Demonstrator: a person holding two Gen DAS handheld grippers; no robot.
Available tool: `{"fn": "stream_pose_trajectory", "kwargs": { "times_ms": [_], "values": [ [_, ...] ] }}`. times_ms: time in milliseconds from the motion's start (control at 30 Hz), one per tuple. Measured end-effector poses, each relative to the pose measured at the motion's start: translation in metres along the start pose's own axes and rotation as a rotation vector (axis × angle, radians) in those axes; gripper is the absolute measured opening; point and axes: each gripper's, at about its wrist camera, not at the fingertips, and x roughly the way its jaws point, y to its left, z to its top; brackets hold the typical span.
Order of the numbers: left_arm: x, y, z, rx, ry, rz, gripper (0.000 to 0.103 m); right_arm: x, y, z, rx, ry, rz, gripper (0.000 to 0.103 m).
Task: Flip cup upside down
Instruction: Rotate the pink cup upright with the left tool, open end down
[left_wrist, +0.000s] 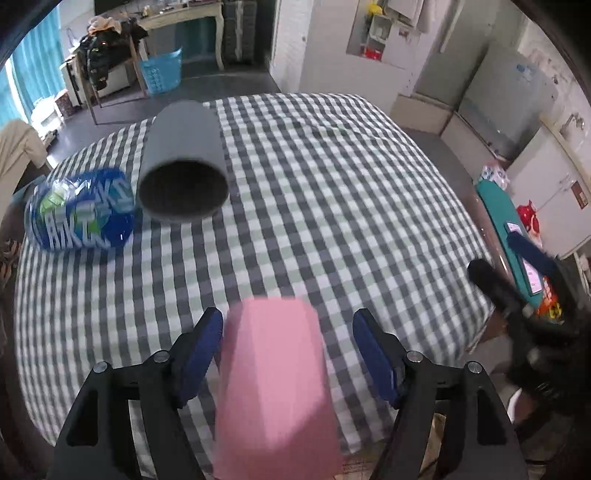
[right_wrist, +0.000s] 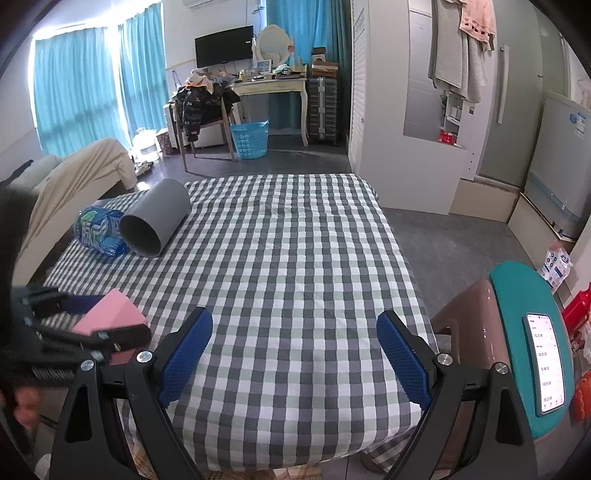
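Note:
A pink cup (left_wrist: 275, 384) stands upside down on the checked tablecloth (left_wrist: 332, 206) near the table's front edge, its flat base up. My left gripper (left_wrist: 288, 343) is open with its blue pads on either side of the cup, not touching it. The cup also shows in the right wrist view (right_wrist: 110, 315), partly hidden by the left gripper (right_wrist: 85, 328). My right gripper (right_wrist: 295, 354) is open and empty over the front of the table, to the right of the cup.
A grey cylinder (left_wrist: 183, 162) lies on its side at the far left, open end facing me, beside a blue plastic bottle (left_wrist: 81, 212). A teal stool with a phone (right_wrist: 545, 363) stands at the table's right edge.

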Motion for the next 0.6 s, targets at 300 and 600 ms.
{"fn": "stream_pose_trajectory", "kwargs": {
  "times_ms": [300,600],
  "values": [
    [0.020,-0.009,0.030,0.092,0.273,0.013,0.074,0.007,-0.011,0.002,0.029,0.007,0.003,0.091],
    [0.024,-0.001,0.050,0.056,0.261,-0.034,0.056,0.012,-0.021,0.003,0.041,0.015,0.014,0.091]
  ]
}}
